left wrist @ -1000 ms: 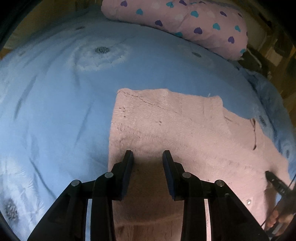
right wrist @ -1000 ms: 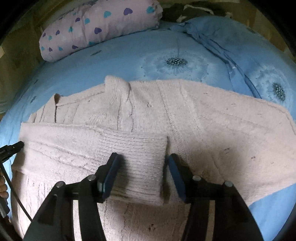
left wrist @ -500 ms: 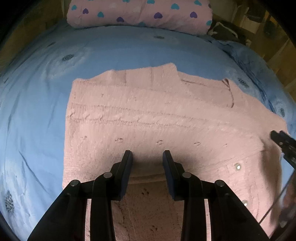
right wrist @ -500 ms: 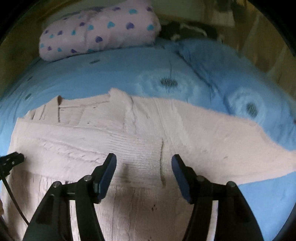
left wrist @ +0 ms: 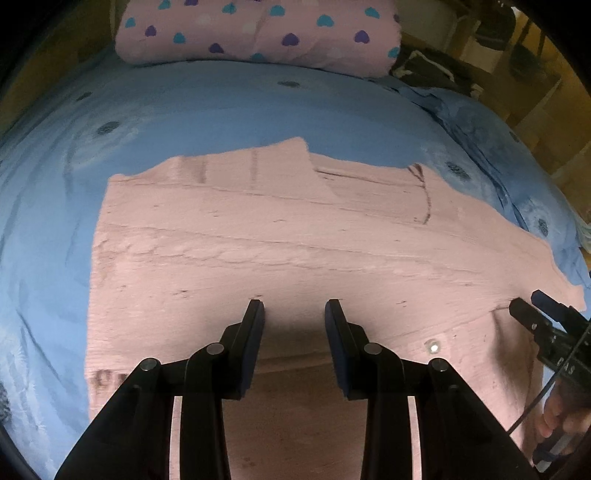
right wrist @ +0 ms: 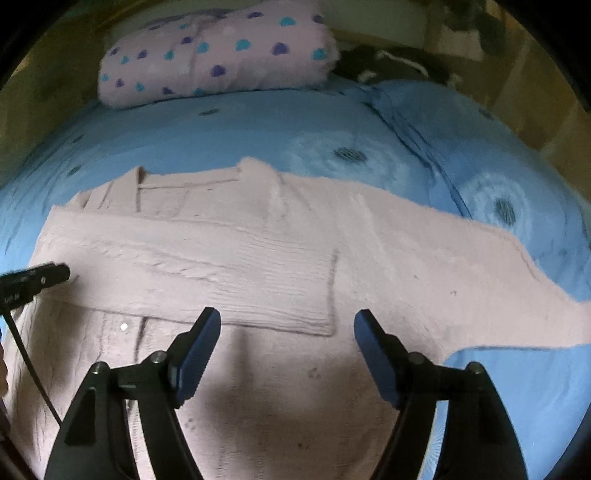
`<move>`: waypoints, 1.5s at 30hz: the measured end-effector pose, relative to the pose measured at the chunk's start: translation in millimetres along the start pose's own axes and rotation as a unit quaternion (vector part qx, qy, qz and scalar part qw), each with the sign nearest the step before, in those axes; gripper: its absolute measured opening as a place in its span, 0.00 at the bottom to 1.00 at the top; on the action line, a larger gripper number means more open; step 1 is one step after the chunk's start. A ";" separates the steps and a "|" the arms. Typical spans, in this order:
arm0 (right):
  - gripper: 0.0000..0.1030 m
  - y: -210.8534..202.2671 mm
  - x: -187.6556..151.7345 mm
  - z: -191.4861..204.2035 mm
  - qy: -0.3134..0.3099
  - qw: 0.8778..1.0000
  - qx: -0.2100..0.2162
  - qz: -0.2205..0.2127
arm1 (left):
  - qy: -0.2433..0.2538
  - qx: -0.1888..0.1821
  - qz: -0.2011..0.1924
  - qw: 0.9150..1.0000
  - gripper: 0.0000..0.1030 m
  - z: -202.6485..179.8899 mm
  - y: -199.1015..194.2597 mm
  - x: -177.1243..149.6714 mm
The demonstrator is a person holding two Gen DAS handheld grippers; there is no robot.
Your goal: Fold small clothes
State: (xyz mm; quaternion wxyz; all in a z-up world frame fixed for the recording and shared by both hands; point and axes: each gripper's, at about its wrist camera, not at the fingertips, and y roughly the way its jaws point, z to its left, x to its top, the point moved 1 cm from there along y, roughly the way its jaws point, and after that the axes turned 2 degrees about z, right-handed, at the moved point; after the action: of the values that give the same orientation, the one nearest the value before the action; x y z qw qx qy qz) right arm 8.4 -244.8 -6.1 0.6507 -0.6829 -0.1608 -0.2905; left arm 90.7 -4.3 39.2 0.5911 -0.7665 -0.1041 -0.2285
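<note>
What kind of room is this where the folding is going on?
Most likely a bedroom: the pink cardigan lies spread on a bed with a blue flowered cover, and a heart-print pillow sits at the far end.

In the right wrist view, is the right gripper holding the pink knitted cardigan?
No, the right gripper has its jaws wide apart above the pink knitted cardigan, with no fabric between them.

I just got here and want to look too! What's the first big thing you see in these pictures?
A fuzzy pink sweater lies spread flat in the middle of a blue bedspread, with one sleeve folded across its front. Behind it, at the head of the bed, sits a pink pillow dotted with purple and teal hearts. Two black tongs, left and right, hover open just above the sweater, holding nothing.
</note>
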 end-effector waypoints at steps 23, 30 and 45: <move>0.77 -36.3 -15.4 -257.1 0.216 0.957 -0.153 -0.116 | 0.024 -0.035 -0.092 0.995 0.15 -102.2 24.0 19.7; 0.77 -53.1 -42.4 -356.4 0.358 0.903 -0.206 -0.123 | 0.098 -0.097 -0.056 0.989 0.15 -139.8 53.4 18.2; 0.44 -19.3 -82.6 -415.6 0.527 0.836 -0.039 -0.148 | 0.073 -0.136 -0.037 0.987 0.19 -130.9 62.5 10.7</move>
State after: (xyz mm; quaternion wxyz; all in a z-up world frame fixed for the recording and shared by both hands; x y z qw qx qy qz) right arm -145.5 -637.9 -47.3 0.5591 -0.4198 0.1185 -0.7051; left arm 97.1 -147.9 16.3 0.4782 -0.8168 -0.0564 -0.3178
